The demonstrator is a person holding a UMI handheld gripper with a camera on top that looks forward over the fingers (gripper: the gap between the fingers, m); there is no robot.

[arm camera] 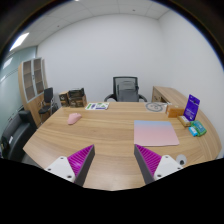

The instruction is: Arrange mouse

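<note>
A pink mouse lies on the wooden table, far beyond my left finger and well to the left of a pale pink mouse mat, which lies beyond my right finger. My gripper is open and empty, held above the near part of the table, with its purple pads spread wide and only bare wood between them.
A purple box and a teal item sit at the table's right side. A roll of tape, papers and a wooden box lie at the far edge. Office chairs stand behind, a shelf to the left.
</note>
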